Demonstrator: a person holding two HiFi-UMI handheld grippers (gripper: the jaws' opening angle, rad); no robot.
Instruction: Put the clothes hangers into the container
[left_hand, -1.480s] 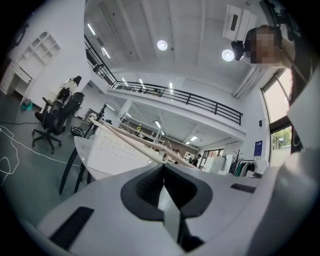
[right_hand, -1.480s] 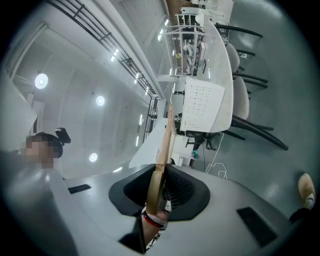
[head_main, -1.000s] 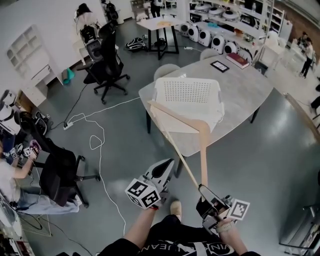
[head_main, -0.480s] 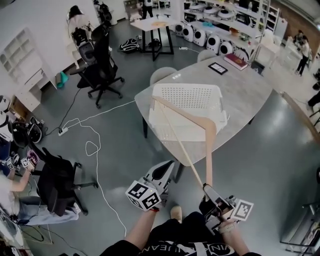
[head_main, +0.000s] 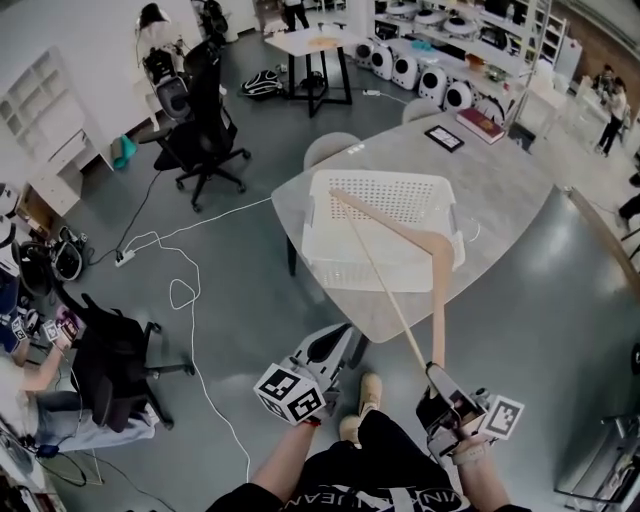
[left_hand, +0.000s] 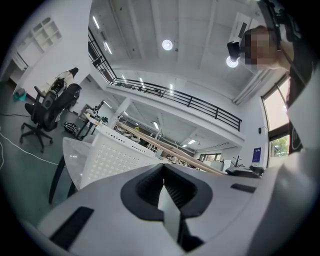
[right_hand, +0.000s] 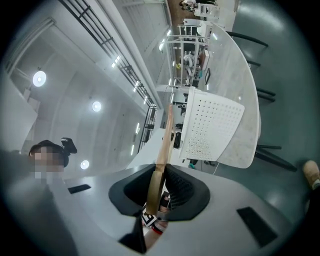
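Tabletop (head_main: 500, 190) first: the container (head_main: 345, 270) sits close to its near edge, on your side. It looks light, so a shove from the wood could slide it toward that edge, maybe off.

Container itself is open-topped w/ perforated walls. The rim is your snag point; if the far tip drops onto it instead of inside, the thing hangs up or tips out.

Now the hanger (head_main: 438, 300). Far end is above the container's open top, near end sticks out past the container's near wall, over the floor toward you. Not in yet, so letting go now prob. sends the heavy near end down to the floor.

Right gripper (head_main: 432, 370) is clenched on just the end of one wooden arm. That's a long lever on a small bite, so expect it to pivot or twist in the jaws if you swing fast. Move fwd until the whole length is over the container, then lower and let go.

Left gripper (head_main: 338, 335) is closed on nothing, held low on your side of the container. Keep it out of the hanger's path.
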